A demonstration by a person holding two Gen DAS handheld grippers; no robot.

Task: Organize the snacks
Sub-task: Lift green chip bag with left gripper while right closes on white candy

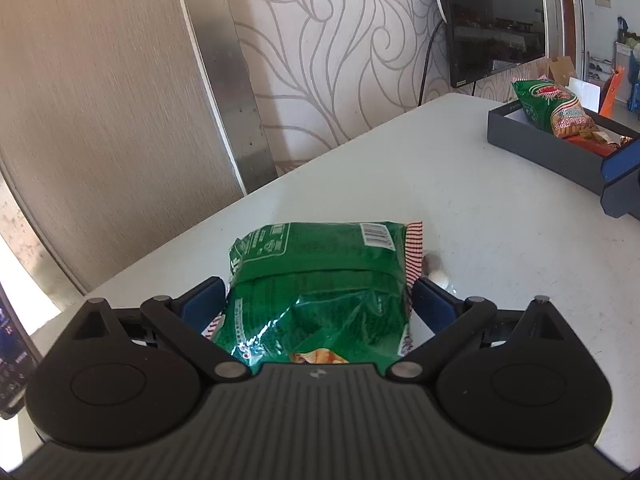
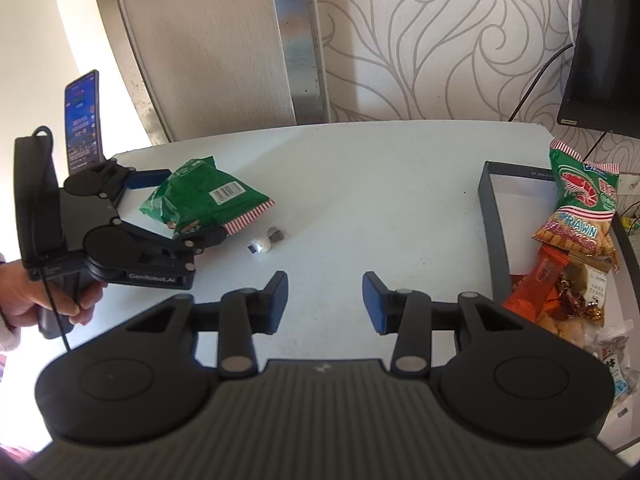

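Observation:
My left gripper (image 1: 316,300) is shut on a green prawn cracker bag (image 1: 320,292), its blue pads pressing the bag's two sides on the white table (image 1: 460,184). The right wrist view shows the same bag (image 2: 204,200) held in the left gripper (image 2: 180,208). My right gripper (image 2: 325,300) is open and empty above the table's near middle. A dark grey box (image 2: 494,220) at the right holds a second green prawn cracker bag (image 2: 580,204), an orange packet (image 2: 536,284) and other small snacks. The box also shows in the left wrist view (image 1: 552,148).
A small wrapped white candy (image 2: 264,242) lies on the table just right of the held bag. A phone (image 2: 82,120) stands at the far left table edge. A dark monitor (image 1: 492,20) hangs on the patterned wall behind the box.

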